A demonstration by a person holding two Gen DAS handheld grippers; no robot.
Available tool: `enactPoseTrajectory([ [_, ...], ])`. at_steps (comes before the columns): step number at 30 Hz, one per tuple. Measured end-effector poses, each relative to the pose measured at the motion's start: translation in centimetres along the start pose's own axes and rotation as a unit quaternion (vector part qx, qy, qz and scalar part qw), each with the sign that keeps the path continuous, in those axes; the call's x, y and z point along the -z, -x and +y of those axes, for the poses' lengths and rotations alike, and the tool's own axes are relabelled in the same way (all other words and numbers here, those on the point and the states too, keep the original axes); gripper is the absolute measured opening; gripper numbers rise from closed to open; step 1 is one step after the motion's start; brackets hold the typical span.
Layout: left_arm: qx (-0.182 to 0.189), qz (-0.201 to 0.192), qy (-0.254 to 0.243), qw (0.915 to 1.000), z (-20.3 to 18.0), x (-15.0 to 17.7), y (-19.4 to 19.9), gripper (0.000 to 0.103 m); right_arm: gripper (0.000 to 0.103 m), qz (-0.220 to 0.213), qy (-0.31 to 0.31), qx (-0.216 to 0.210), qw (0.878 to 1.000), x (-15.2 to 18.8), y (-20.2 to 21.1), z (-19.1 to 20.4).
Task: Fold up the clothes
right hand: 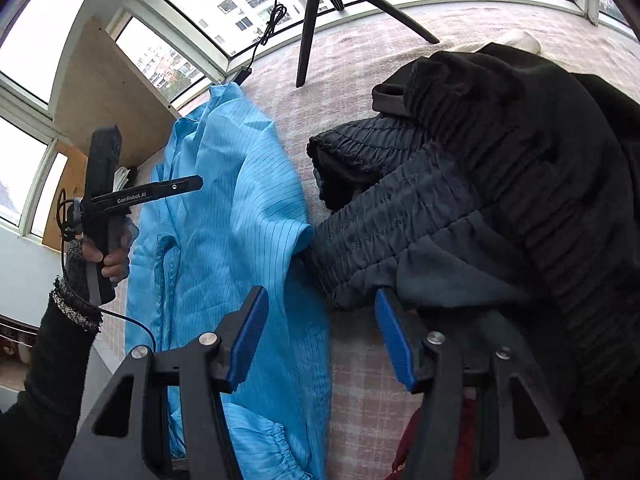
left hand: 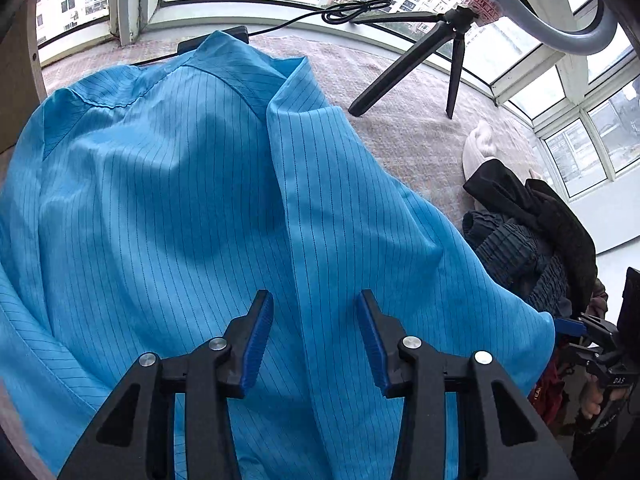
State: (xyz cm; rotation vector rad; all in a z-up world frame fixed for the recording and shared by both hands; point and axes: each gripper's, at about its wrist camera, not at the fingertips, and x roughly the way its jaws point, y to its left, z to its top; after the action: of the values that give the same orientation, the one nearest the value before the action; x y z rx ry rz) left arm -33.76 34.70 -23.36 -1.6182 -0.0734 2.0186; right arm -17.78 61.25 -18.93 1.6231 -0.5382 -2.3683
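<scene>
Blue garment (left hand: pixel 192 208) lies spread mid-frame; both your tools, left (left hand: pixel 314 340) and right (right hand: pixel 320 340), gape empty. Its right hem touches the dark clothes pile (right hand: pixel 500 184), which could snag.

Blue pinstriped coat (left hand: pixel 180 200) lies spread, touching heaped dark clothes (right hand: pixel 500 184).

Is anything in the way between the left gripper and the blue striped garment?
Nothing visible. The left gripper hangs open directly over the blue pinstriped garment, bare cloth between its fingers. The pile of dark clothes lies off to the right.
</scene>
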Motion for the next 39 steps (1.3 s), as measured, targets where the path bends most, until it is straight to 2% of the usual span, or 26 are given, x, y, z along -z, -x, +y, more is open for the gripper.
enactPoseTrajectory([
  [1, 0.002, 0.005, -0.006, 1.0000, 0.0, -0.2, -0.2, 0.004, 0.055, -0.006, 0.014, 0.009, 1.000, -0.2, 0.3, 0.2],
  [2, -0.004, -0.002, -0.021, 0.9998, -0.1, -0.1, 0.3, 0.000, 0.055, -0.011, 0.028, 0.018, 0.999, -0.3, 0.5, 0.3],
  [4, -0.016, -0.014, -0.045, 0.9988, -0.1, 0.2, 1.5, 0.000, 0.055, -0.012, 0.067, 0.030, 0.997, -0.5, 0.4, 1.0],
  [6, -0.022, -0.020, -0.035, 0.9989, 1.2, 0.1, 2.8, 0.000, 0.055, -0.011, 0.108, 0.040, 0.993, -0.6, 0.1, 1.8],
  [9, -0.028, -0.028, -0.027, 0.9989, 2.9, -0.2, 4.4, 0.000, 0.055, -0.007, 0.172, 0.054, 0.984, -0.7, -0.5, 3.2],
  [12, -0.025, -0.024, -0.029, 0.9990, 3.4, -0.8, 4.2, 0.000, 0.055, 0.002, 0.234, 0.080, 0.969, -0.9, -2.0, 5.0],
  [16, -0.019, -0.010, -0.042, 0.9989, 2.9, -1.0, 3.0, 0.000, 0.055, 0.015, 0.268, 0.056, 0.962, -2.1, -3.9, 6.9],
  [20, -0.018, 0.000, -0.053, 0.9985, 2.4, -0.8, 2.1, 0.000, 0.055, 0.042, 0.311, 0.067, 0.947, -2.2, -6.3, 8.6],
  [22, -0.021, 0.000, -0.054, 0.9983, 2.4, -0.8, 1.9, 0.000, 0.052, 0.047, 0.307, 0.080, 0.947, -2.8, -7.5, 8.8],
  [23, -0.019, -0.002, -0.053, 0.9984, 2.5, -0.8, 1.9, 0.000, 0.025, 0.051, 0.292, 0.087, 0.951, -3.1, -7.8, 8.1],
  [24, -0.018, -0.004, -0.052, 0.9985, 2.6, -0.8, 1.9, 0.000, 0.003, 0.053, 0.276, 0.091, 0.955, -3.3, -7.8, 7.0],
  [27, -0.004, 0.009, -0.046, 0.9989, 2.8, -0.2, 0.9, 0.003, 0.002, 0.059, 0.229, 0.104, 0.966, -4.0, -7.7, 3.9],
  [29, -0.024, 0.020, -0.070, 0.9971, 2.0, 0.3, 0.0, 0.003, 0.000, 0.063, 0.196, 0.112, 0.972, -4.4, -7.7, 1.8],
  [31, -0.044, 0.016, -0.075, 0.9961, 1.8, 0.2, -0.3, 0.005, 0.000, 0.057, 0.189, 0.126, 0.972, -4.5, -7.9, 1.6],
  [34, -0.011, -0.014, -0.030, 0.9994, 3.0, -1.1, 1.4, 0.006, 0.000, 0.048, 0.199, 0.148, 0.967, -4.1, -8.1, 2.2],
  [36, -0.003, -0.043, -0.020, 0.9988, 3.4, -2.3, 3.1, 0.024, 0.000, 0.043, 0.213, 0.162, 0.963, -3.8, -8.2, 2.8],
  [38, -0.008, -0.058, -0.028, 0.9979, 3.2, -4.1, 4.0, 0.035, 0.000, 0.041, 0.215, 0.166, 0.962, -3.7, -8.2, 3.0],
  [39, -0.011, -0.065, -0.033, 0.9973, 3.1, -5.0, 4.4, 0.035, 0.000, 0.039, 0.214, 0.166, 0.962, -3.8, -8.2, 3.1],
])
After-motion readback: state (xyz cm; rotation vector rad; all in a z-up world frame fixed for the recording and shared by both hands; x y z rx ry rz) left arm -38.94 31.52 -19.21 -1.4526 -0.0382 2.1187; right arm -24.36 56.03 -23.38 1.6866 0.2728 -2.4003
